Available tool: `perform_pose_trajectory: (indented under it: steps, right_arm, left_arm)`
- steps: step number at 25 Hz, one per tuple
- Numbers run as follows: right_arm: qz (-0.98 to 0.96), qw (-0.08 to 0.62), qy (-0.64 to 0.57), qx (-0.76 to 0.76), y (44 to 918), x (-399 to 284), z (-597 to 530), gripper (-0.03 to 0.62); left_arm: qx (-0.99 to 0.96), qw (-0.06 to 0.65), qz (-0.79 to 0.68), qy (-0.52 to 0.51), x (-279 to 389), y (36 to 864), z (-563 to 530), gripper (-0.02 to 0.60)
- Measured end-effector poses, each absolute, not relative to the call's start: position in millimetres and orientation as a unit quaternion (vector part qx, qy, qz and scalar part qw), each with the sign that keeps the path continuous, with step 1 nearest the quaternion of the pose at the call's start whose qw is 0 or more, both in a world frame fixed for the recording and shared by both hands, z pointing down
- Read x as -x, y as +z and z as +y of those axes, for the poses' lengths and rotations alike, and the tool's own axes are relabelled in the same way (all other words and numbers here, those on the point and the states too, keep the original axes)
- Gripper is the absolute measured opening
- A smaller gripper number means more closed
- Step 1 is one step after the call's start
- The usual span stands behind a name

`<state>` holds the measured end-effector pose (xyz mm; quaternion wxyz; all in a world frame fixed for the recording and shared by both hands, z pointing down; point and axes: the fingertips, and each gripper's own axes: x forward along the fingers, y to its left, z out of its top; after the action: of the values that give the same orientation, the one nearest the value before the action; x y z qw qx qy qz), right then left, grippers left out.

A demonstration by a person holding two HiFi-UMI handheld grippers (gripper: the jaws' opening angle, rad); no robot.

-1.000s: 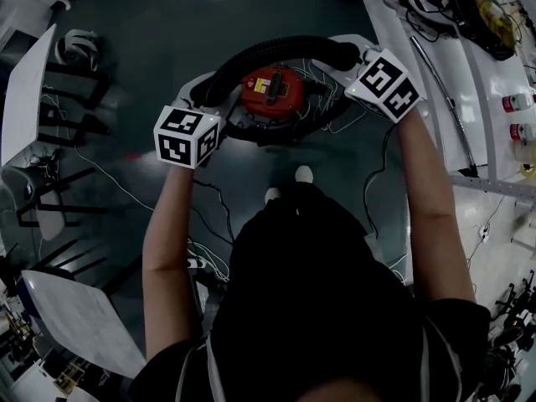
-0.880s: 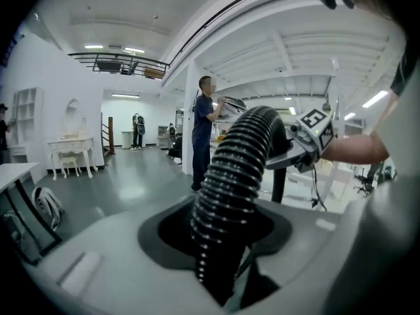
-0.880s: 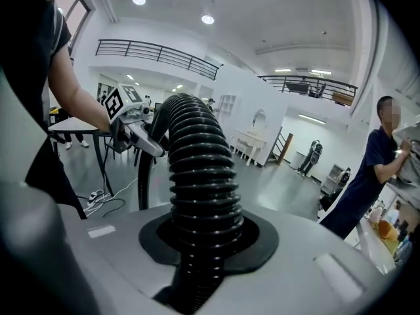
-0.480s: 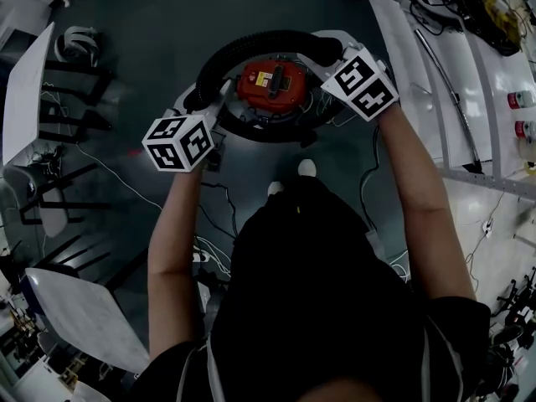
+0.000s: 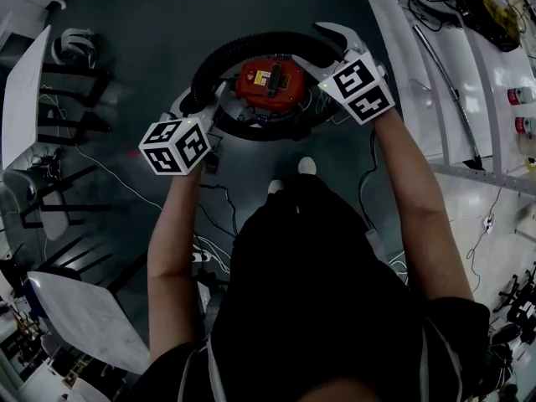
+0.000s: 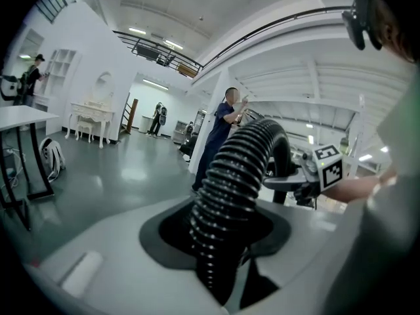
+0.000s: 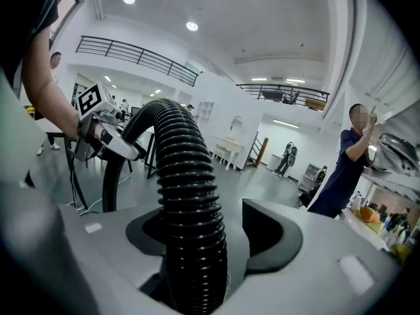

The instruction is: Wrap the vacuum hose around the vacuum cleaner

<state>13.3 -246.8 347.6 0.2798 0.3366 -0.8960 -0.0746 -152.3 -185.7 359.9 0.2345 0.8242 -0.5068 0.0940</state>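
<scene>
The left gripper's (image 6: pixel 220 225) fingers (image 6: pixel 111 254) are clamped on the black ribbed vacuum hose (image 6: pixel 239 169). The right gripper's (image 7: pixel 216 238) fingers (image 7: pixel 328 261) have just been opening and stand apart, the hose running between them with a gap at its right. The hose arcs round the far side of the red vacuum cleaner (image 5: pixel 270 82), which stands on a dark glossy floor (image 5: pixel 159 23). Only the head view shows that red body. Only the gripper views show the bright white hall, its balcony railing (image 7: pixel 131 54) and a person in dark blue (image 7: pixel 344 166).
</scene>
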Motion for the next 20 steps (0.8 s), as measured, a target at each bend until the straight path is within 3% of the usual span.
perform_pose_trajectory:
  steps: [9,20]
  right_arm:
    - [-0.899,0.277,0.005,-0.339,362.2,-17.3,-244.9,0.308]
    - [-0.877,0.255,-0.015,-0.407,351.1,-31.4,-243.8,0.284]
  left_arm:
    - [-0.822,0.214,-0.512,0.128,158.5,363.3,-186.9,0.173]
    - [-0.788,0.247,-0.556,0.096,178.3,363.1,-200.9,0.17]
